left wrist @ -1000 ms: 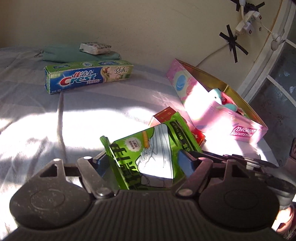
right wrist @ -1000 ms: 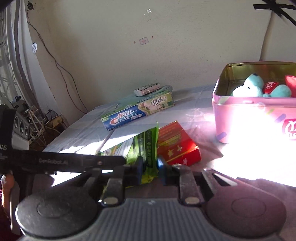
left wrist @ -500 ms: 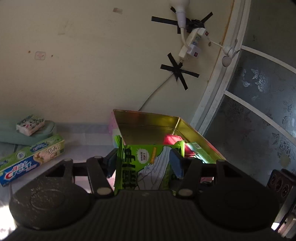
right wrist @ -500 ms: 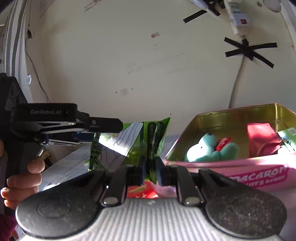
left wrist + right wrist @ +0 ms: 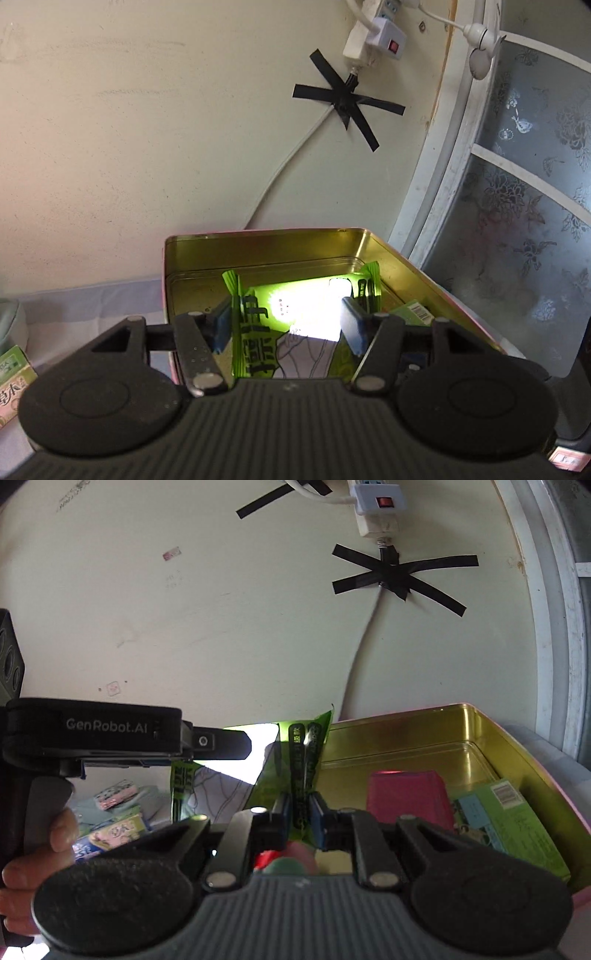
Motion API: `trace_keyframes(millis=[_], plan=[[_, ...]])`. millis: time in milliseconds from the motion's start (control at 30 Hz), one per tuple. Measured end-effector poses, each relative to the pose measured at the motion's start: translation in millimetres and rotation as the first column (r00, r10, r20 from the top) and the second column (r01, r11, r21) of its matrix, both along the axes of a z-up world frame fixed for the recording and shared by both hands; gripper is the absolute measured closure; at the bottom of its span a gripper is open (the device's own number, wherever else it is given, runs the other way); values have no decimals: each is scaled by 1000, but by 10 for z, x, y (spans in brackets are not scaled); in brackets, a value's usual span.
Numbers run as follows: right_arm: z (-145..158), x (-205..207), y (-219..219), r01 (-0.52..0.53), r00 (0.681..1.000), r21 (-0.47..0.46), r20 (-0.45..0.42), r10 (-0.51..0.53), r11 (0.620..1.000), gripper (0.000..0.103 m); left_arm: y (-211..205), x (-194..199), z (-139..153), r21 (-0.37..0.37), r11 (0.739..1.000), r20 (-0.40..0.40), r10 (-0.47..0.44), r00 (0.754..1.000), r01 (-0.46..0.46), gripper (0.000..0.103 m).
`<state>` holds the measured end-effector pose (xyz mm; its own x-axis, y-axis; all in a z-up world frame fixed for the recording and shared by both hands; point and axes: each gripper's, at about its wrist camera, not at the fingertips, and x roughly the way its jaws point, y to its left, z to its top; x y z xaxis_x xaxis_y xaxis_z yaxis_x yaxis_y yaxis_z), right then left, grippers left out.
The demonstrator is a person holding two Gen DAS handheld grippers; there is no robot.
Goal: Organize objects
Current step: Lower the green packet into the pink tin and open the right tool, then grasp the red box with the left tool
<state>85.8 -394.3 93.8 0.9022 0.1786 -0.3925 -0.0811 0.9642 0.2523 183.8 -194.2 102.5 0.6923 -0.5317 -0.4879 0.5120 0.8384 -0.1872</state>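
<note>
Since both grippers share it, packet: the green packet (image 5: 291,332) hangs in the air over the open pink tin (image 5: 258,251), its lower part dipping toward the gold interior.
Left gripper (image 5: 286,325): jaws set wide across the packet's flat face, blue pads at its 2 side edges — clamped on it, though lightly by the look of it.
Right gripper (image 5: 299,812): jaws nearly together, pinching the packet's crimped side seam.
Handling: thin printed film, seemingly light and limp, likely slick; it bows between the 2 holds, so the sealed seams are the firm places to grip.
Tin contents: a red box (image 5: 406,797), a green carton (image 5: 506,819) and a plush toy (image 5: 291,860) already inside.
Risk: squeezing the middle would probably crumple it — contents cannot be told.
</note>
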Motion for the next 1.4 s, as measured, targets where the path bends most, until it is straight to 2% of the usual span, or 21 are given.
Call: trace_keyframes(millis=[67, 100, 167, 267, 567, 767, 867, 1067, 1167, 1233, 1300, 1400], plan=[[-55, 71, -17, 33, 999, 1, -3, -33, 999, 80, -71, 81, -76, 10, 1000, -6, 13, 1000, -13, 43], [-87, 92, -29, 41, 999, 6, -1, -41, 999, 70, -99, 114, -108, 15, 1000, -9, 18, 1000, -18, 42], [-135, 111, -49, 62, 998, -5, 5, -62, 998, 61, -144, 150, -160, 27, 999, -8, 29, 1000, -29, 40], [-146, 75, -66, 93, 995, -26, 41, -92, 995, 60, -192, 168, -224, 49, 997, -7, 52, 999, -51, 38], [-154, -62, -8, 107, 989, -59, 110, -100, 993, 60, -51, -25, -113, 18, 997, 20, 73, 997, -73, 38], [-139, -233, -78, 150, 975, -50, 173, -139, 987, 59, 251, -351, 65, -30, 995, 56, 98, 994, -96, 38], [-106, -408, -107, 145, 974, -7, 176, -142, 989, 59, 539, -541, 81, -44, 991, 60, 129, 990, -126, 38], [-65, -927, 7, 0, 979, 75, 203, -16, 997, 50, 1302, -884, -180, -57, 975, -29, 213, 977, -214, 38], [-76, -1099, 206, -168, 971, 70, 186, 153, 983, 43, 1607, -919, -383, -67, 963, -120, 254, 960, -263, 38], [-88, -1134, 415, -272, 952, 31, 151, 265, 962, 41, 1791, -918, -514, -86, 949, -181, 286, 941, -305, 38], [-125, -1117, 665, -351, 931, -32, 97, 353, 936, 27, 1903, -921, -596, -108, 938, -219, 300, 929, -328, 38], [-255, -1034, 1052, -418, 907, -147, -1, 422, 897, 25, 1979, -924, -666, -133, 933, -252, 294, 922, -334, 38]])
